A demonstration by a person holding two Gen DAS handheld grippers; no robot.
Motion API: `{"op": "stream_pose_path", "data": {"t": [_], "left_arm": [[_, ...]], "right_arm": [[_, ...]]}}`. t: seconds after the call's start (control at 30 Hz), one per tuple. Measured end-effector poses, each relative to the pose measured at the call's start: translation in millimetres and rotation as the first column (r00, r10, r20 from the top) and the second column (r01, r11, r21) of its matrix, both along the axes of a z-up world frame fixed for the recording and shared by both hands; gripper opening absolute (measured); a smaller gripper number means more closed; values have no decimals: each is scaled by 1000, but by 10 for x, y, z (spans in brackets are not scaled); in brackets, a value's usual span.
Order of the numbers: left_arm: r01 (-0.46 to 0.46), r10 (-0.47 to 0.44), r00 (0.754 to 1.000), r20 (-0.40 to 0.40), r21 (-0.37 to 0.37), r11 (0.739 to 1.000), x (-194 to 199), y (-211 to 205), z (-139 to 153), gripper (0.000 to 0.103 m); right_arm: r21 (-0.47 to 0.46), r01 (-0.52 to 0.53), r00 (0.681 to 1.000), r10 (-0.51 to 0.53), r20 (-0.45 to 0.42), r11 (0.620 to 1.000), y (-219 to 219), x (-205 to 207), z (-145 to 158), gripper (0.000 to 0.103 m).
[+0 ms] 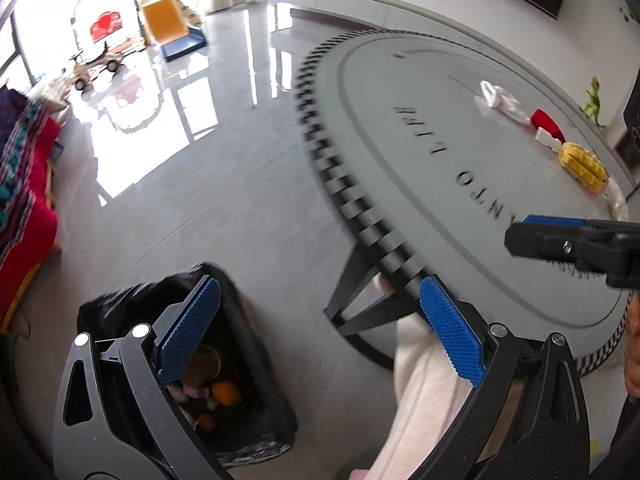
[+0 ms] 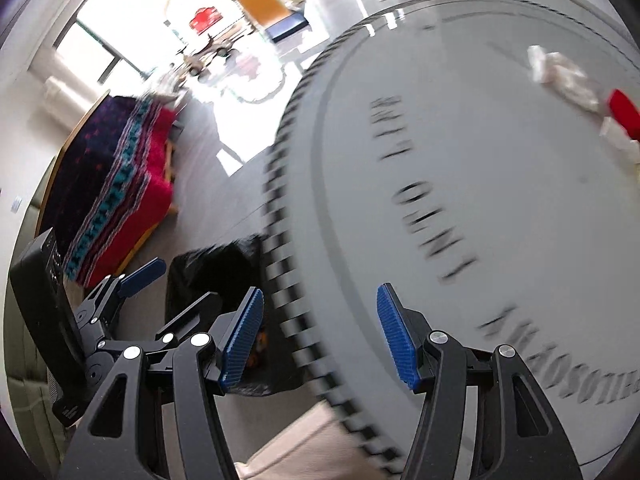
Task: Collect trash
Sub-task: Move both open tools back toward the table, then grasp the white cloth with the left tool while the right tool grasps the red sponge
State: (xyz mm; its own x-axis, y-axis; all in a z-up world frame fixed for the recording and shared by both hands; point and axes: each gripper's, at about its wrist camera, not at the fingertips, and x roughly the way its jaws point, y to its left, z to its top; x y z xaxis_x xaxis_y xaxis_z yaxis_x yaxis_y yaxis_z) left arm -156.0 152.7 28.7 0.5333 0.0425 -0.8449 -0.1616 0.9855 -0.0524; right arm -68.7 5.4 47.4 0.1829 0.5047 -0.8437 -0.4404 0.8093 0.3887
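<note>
From the left wrist, the left gripper (image 1: 320, 328) hangs with its blue pads wide apart and nothing between them, above the floor between the bin (image 1: 224, 360) at lower left and the round grey table (image 1: 460, 184) at right. The bin is lined with a black bag and already holds scraps, an orange piece among them. The trash not yet collected lies in a loose row at the far side of the table: a crumpled white tissue (image 1: 498, 98), a red piece (image 1: 548, 124), a yellow ridged wrapper (image 1: 584, 166) and a clear plastic scrap (image 1: 618, 200) near the rim. The right gripper (image 1: 560, 236) juts in from the right edge over the table; from this angle I cannot tell how far its jaws stand apart. The person's pale trouser leg (image 1: 424, 392) sits close under the left gripper's right-hand pad, so a careless swing back to the bin could snag the cloth. The green toy dinosaur (image 1: 594, 102) beyond the table is likely no trash and could be taken by mistake. From the right wrist, the right gripper (image 2: 320, 340) stands about half open and empty, straddling the table's striped edge. The picture is heavily smeared, so aim is the main risk: a fast reach may overshoot the light tissue (image 2: 560, 74) and red piece (image 2: 624, 114), flick them off the far rim, or knock a finger on the table edge. The bin (image 2: 224, 280) is tucked partly under that edge, so a drop from above could hit the tabletop instead. The left gripper (image 2: 132, 280) is close alongside, and the two could collide.
</note>
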Motion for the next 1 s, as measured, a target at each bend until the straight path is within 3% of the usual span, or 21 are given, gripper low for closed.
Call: {"op": "stream_pose_path", "data": {"t": [0.43, 0.53, 0.63, 0.83, 1.0], "left_arm": [[161, -162, 987, -5, -47, 986, 1026, -771, 136, 97], [195, -195, 981, 3, -30, 980, 1260, -976, 174, 97], [228, -227, 974, -4, 10, 974, 1487, -1186, 167, 97], [253, -254, 967, -20, -7, 967, 1823, -1367, 102, 97], [268, -268, 963, -30, -4, 963, 2046, -1489, 77, 97]], "right_arm": [[0, 202, 979, -202, 32, 979, -1007, 792, 138, 60], [8, 251, 967, -251, 43, 968, -1220, 990, 186, 60], [-11, 311, 948, -309, 71, 950, -1446, 1218, 203, 60], [-75, 441, 895, -432, 111, 894, -1805, 1715, 178, 61], [-160, 482, 876, -468, 121, 861, -1933, 2054, 44, 67]]}}
